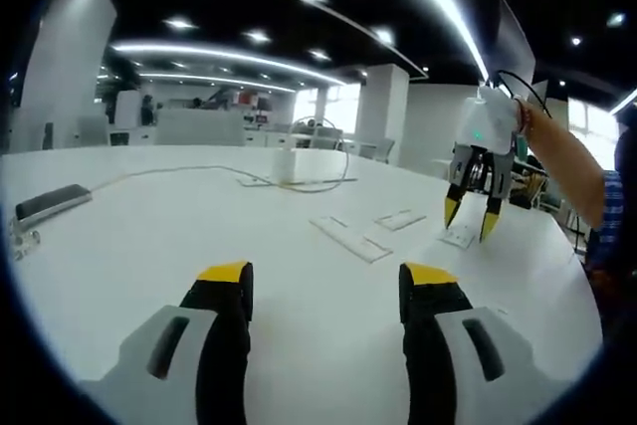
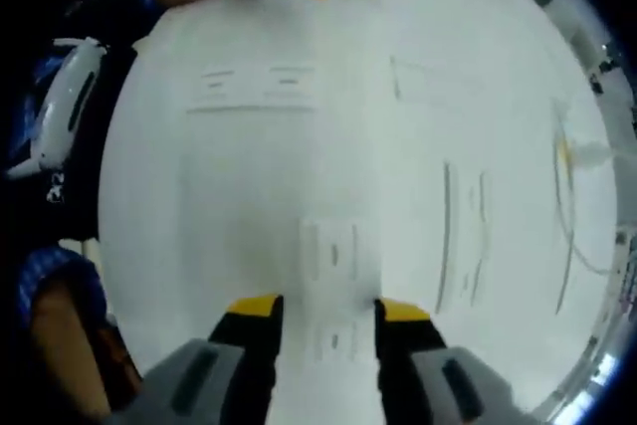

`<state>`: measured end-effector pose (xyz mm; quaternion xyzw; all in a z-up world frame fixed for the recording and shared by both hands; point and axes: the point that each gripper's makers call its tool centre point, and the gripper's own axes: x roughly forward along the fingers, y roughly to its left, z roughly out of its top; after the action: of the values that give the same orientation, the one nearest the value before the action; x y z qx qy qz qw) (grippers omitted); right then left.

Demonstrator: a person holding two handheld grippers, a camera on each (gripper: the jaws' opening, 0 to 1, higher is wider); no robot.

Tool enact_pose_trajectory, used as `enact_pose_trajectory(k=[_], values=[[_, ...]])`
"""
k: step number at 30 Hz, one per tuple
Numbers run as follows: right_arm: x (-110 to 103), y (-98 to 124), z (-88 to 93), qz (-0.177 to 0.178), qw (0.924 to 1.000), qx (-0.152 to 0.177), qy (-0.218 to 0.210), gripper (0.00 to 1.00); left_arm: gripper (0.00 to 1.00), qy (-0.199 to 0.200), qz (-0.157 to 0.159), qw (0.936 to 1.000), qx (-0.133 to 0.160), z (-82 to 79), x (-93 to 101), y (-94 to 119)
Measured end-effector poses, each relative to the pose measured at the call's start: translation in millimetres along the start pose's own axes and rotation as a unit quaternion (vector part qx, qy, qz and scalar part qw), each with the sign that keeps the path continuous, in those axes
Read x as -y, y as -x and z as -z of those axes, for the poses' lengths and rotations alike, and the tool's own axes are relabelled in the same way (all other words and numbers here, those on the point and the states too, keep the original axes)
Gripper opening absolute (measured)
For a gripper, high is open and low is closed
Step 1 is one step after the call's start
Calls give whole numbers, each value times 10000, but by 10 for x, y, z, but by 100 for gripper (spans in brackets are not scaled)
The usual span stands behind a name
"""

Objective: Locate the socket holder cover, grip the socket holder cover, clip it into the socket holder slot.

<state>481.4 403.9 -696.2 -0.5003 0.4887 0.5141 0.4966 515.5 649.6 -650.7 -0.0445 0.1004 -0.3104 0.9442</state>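
A small flat white plate, apparently the socket holder cover (image 2: 333, 256), lies on the white table (image 2: 199, 206) straight ahead of my right gripper (image 2: 328, 311). Its jaws stand open on either side of the plate's near end, and I cannot tell whether they touch it. In the left gripper view the same right gripper (image 1: 472, 218) points down over that plate (image 1: 460, 237), held by a person's arm. My left gripper (image 1: 326, 281) is open and holds nothing, low over the table. A long white strip (image 1: 348, 239) and a shorter white piece (image 1: 400, 219) lie left of the plate.
A white power block (image 1: 289, 166) with a looping cable stands mid-table. A dark phone-like slab (image 1: 50, 203) lies at the left edge. More flat white strips (image 2: 254, 87) (image 2: 463, 236) lie around the plate, blurred. A blue checked sleeve (image 2: 50, 276) is close by.
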Motion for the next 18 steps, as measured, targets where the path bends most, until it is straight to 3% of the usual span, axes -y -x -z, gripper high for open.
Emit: enact_pose_trajectory(k=[9, 18], values=[[3, -2, 2, -6, 9998, -211, 24, 39, 59, -22, -15, 10000, -8, 4, 4, -5], [6, -3, 6, 5, 9998, -219, -1, 38, 59, -55, -12, 10000, -52, 20, 13, -9]])
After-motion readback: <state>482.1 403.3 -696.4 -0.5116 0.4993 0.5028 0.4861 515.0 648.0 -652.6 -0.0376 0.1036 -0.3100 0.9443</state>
